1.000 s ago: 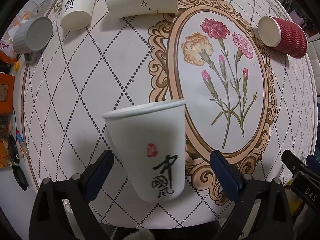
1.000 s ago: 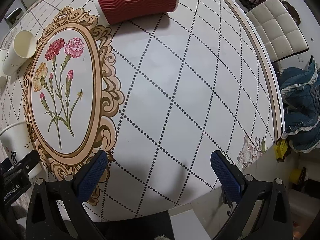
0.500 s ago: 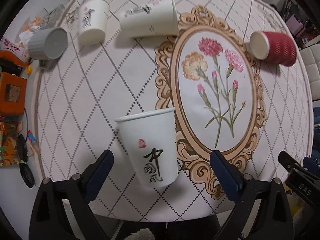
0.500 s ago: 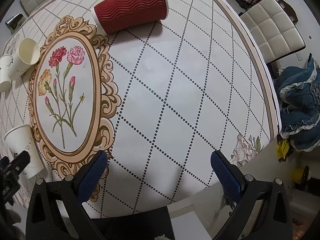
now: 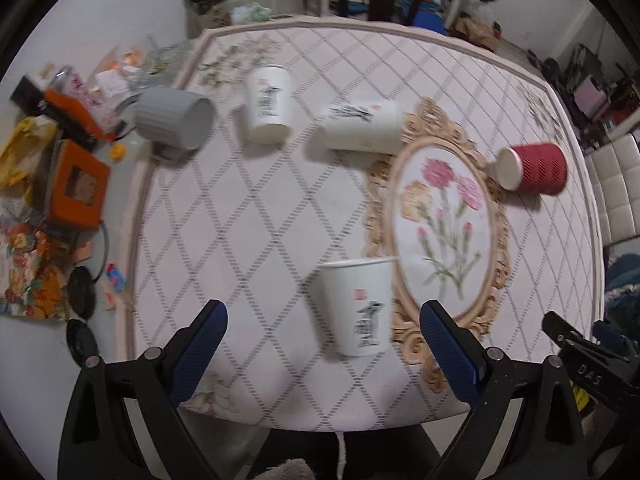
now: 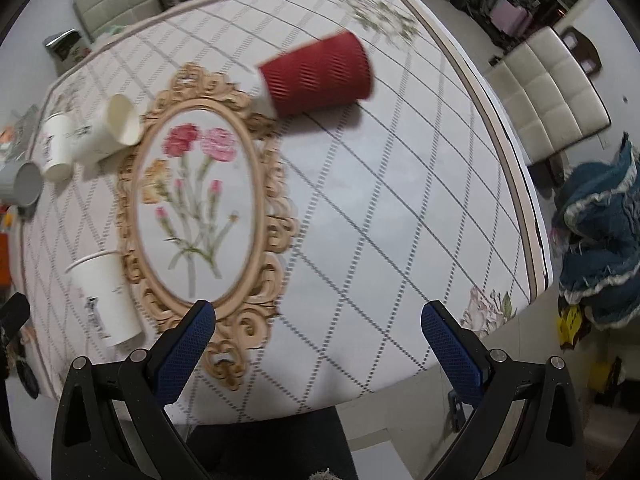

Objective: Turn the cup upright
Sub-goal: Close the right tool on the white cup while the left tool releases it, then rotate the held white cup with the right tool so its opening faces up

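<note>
A white paper cup (image 5: 358, 306) with black calligraphy stands upright near the table's front edge, beside the flower frame; it also shows in the right wrist view (image 6: 105, 299). My left gripper (image 5: 322, 350) is open and empty, pulled back from this cup. My right gripper (image 6: 318, 348) is open and empty above the front of the table. A red ribbed cup (image 6: 316, 76) lies on its side at the far right (image 5: 534, 168). A white cup (image 5: 362, 126) lies on its side at the back. Another white cup (image 5: 267, 105) sits beside it. A grey cup (image 5: 172, 118) lies on its side at the left edge.
The table (image 5: 256, 220) has a diamond-pattern cloth with an oval flower frame (image 6: 196, 208). Clutter and an orange box (image 5: 78, 184) lie on the floor at left. White chairs (image 6: 548, 92) and blue fabric (image 6: 600, 236) are at right.
Both grippers have pulled back and up from the table, so more of the room shows. The upright white cup stays on the table, now farther from my left gripper.
</note>
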A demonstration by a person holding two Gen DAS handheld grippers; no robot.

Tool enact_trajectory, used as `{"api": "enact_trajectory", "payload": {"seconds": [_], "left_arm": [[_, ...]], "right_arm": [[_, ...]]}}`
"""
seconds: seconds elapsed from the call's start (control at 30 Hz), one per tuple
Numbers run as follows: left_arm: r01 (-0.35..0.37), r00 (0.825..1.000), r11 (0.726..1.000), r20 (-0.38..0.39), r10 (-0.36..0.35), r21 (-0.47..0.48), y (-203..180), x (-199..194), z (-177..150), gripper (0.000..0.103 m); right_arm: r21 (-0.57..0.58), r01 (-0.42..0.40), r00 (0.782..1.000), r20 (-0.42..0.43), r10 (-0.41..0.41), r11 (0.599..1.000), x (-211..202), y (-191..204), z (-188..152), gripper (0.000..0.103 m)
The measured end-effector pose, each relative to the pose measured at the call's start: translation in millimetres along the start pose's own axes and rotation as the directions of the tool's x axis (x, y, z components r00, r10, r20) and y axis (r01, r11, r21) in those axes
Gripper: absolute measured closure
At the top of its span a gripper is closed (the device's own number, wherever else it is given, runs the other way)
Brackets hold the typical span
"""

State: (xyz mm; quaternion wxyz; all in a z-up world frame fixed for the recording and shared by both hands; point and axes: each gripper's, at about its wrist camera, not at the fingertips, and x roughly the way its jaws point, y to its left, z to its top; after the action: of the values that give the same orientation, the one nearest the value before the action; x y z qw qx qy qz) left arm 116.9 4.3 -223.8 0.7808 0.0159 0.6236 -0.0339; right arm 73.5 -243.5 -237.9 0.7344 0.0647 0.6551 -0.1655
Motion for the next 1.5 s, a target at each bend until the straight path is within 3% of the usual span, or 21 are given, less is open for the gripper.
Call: {"api": "enact_trajectory", "payload": {"seconds": [0.13, 0.33, 0.5, 0.8, 0.9, 1.03, 1.3, 1.5], "left_arm": [[-0.077, 0.997, 0.996, 0.009, 0.078, -0.049, 40.2, 4.7, -13.9, 0.005], [-0.207, 0.978, 0.971, -0.041, 0.203, -0.12, 97.6, 36.1, -44.4, 0.004], [-0.221, 0.974, 0.961, -0.084, 0.21, -0.166, 126.3, 57.6, -59.5, 0.001], [-0.21, 0.972, 0.956, -0.149, 0.181, -0.207, 152.2, 87.6, -74.0, 0.001], [-0.215, 0.97, 0.956, -0.158, 0.185, -0.201, 154.6, 91.4, -76.7, 0.001], [-0.216, 0.968, 0.957, -0.172, 0.183, -0.196, 155.8, 96.3, -79.6, 0.001], [-0.179, 0.969, 0.963, -0.206, 0.137, -0.203, 153.9, 105.3, -76.6, 0.001], [-0.15, 0.966, 0.966, -0.239, 0.098, -0.21, 153.6, 114.4, -62.3, 0.001]], "right_arm": [[-0.083, -0.028, 0.999, 0.012, 0.03, 0.996, -11.4, 37.9, 3.0, 0.0], [-0.217, -0.069, 0.997, 0.005, 0.072, 0.974, -11.0, 107.3, -1.2, 0.0], [-0.309, -0.074, 0.997, -0.022, 0.071, 0.948, 6.2, 160.5, -4.5, 0.0], [-0.392, -0.089, 0.993, -0.108, 0.05, 0.916, 48.9, 215.7, -9.5, 0.006], [-0.389, -0.112, 0.987, -0.152, 0.056, 0.914, 61.5, 221.9, -10.7, 0.017], [-0.375, -0.136, 0.98, -0.189, 0.068, 0.917, 74.6, 223.1, -10.5, 0.038], [-0.32, -0.183, 0.975, -0.178, 0.13, 0.93, 73.3, 203.4, -6.9, 0.039], [-0.253, -0.225, 0.974, -0.069, 0.214, 0.941, 51.8, 174.5, 6.6, 0.039]]}}
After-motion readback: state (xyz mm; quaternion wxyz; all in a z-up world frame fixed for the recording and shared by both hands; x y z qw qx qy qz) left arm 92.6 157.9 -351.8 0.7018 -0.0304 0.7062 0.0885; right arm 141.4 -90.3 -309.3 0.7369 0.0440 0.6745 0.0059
